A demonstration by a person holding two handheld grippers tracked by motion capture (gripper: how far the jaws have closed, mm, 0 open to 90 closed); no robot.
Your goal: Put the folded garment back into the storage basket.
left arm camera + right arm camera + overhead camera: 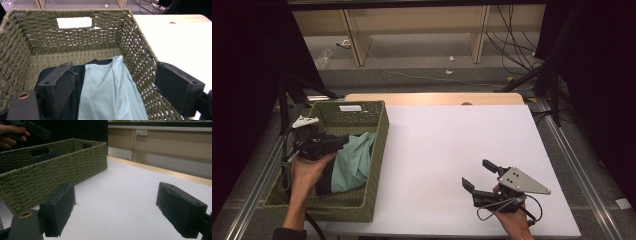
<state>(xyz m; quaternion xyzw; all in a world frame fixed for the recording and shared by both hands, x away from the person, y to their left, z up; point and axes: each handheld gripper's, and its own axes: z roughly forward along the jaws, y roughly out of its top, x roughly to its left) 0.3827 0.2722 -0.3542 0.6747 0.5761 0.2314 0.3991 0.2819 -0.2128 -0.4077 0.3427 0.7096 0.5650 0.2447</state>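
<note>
Work in hand: the left gripper point(343, 141) hangs over the green woven basket point(379, 150), aimed at the light teal cloth point(354, 160) lying inside on a black garment point(326, 180).
Left claw: wide open and empty; in the left gripper view its pads point(62, 85) stand on both sides of the teal cloth point(107, 92) without touching it.
Right claw: the right gripper point(477, 176) is also wide open and holds nothing; it waits low over the white table point(452, 150), at about 4 o'clock from the basket.
Place of the cloth: in the near half of the basket, against its right wall, at about 9 o'clock on the table.
Risk 1: I think the right-hand jaw may catch the woven wall point(140, 72), because it already stands outside the rim.
Risk 2: the jaws could pinch the black garment point(75, 100) together with the teal one, as they overlap.
Risk 3: a lift may drag the light basket, since the other gripper is well apart from it.
Left gripper view gives: the folds, the overlap and the handle slot point(74, 22) at 12 o'clock.
Right gripper view gives: the basket's outer side point(50, 175) and the bare table before it, but not the cloth.
</note>
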